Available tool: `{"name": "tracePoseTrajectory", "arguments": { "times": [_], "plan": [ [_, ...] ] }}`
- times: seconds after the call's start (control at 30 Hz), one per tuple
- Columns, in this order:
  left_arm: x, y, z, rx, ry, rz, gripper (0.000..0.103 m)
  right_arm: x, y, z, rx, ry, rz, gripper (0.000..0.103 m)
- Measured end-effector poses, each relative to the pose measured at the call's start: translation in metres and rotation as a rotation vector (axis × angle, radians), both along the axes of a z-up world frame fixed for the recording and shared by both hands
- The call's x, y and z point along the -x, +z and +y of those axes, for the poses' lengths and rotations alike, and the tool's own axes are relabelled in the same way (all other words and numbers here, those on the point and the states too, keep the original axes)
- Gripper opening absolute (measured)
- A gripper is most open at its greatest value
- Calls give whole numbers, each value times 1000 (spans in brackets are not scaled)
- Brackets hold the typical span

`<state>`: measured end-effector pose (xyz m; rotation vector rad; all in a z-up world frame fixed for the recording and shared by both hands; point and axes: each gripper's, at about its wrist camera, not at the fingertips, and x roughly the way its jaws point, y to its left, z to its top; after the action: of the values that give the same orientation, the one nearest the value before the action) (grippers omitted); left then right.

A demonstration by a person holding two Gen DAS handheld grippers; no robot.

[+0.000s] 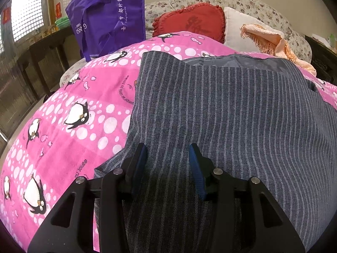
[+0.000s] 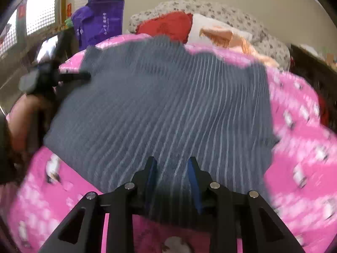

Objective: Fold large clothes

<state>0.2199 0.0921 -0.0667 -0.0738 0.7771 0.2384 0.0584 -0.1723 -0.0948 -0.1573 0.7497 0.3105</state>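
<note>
In the left wrist view, the black two-finger left gripper with blue pads (image 1: pixel 168 158) fills the bottom centre of the frame, its jaws set apart with only flat cloth seen between them and nothing pinched. Beneath and beyond it, a large grey woollen garment with pale pinstripes (image 1: pixel 221 109) is spread across the middle and right of the frame on a pink penguin-print bedspread (image 1: pixel 69 109). A smooth grey lining (image 1: pixel 227 62) is exposed at the garment's far edge, upper centre. A purple fabric tote bag (image 1: pixel 107 19) stands at upper left and a red frilled cushion (image 1: pixel 189 21) at top centre.

In the right wrist view, which is blurred, the black right gripper (image 2: pixel 171 168) sits at bottom centre with its jaws apart over the garment's near hem, with no cloth caught. The striped garment (image 2: pixel 160 105) covers the centre of the frame. The left gripper (image 2: pixel 84 76) is seen at centre left, at the garment's edge.

The cloth is judged soft, fairly heavy and limp, with a slippery lining. It would best be taken at a hem corner or doubled edge, both layers pinched together, so that the lining is not allowed to slide out.
</note>
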Motion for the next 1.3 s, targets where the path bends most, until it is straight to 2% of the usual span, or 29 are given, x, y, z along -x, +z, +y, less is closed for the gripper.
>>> {"name": "tracePoseTrajectory", "arguments": {
  "times": [0.07,0.37,0.47,0.5,0.6,0.63,0.7,0.77,0.87,0.93,1.03,1.1,1.17,1.23,1.3],
  "plan": [
    [-1,0,0,2,0,1,42,2,-4,-4,-58,-5,-24,31],
    [-1,0,0,4,0,0,42,-4,0,-19,-36,-15,-34,34],
    [-1,0,0,3,-1,0,42,-1,4,-23,-27,-30,-40,41],
    [-1,0,0,4,-1,0,42,-2,4,-23,-25,-35,-40,47],
    [-2,0,-1,1,-7,15,45,-4,5,-29,-42,-75,-30,78],
    [-2,1,0,11,-19,21,49,-5,5,-31,-53,-81,-24,79],
    [1,8,5,60,-85,76,49,-6,4,-33,-67,-76,-14,79],
    [14,19,11,81,-130,94,49,-6,4,-34,-70,-78,-5,79],
    [65,42,26,83,-136,4,49,0,15,-28,-15,-97,-10,75],
    [108,47,30,107,-150,-57,49,11,30,-25,-33,-107,-53,75],
    [137,31,22,104,-178,-43,49,24,43,-21,-66,-97,-112,75],
    [136,5,23,146,-166,43,51,16,30,-25,-82,-111,-57,76],
    [138,3,29,220,-159,27,52,0,1,-37,-107,-134,89,76],
    [144,13,35,239,-149,8,51,7,15,-46,-136,-134,48,73],
    [150,24,42,219,-148,-29,55,22,34,-50,-88,-141,-44,74]
  ]
}}
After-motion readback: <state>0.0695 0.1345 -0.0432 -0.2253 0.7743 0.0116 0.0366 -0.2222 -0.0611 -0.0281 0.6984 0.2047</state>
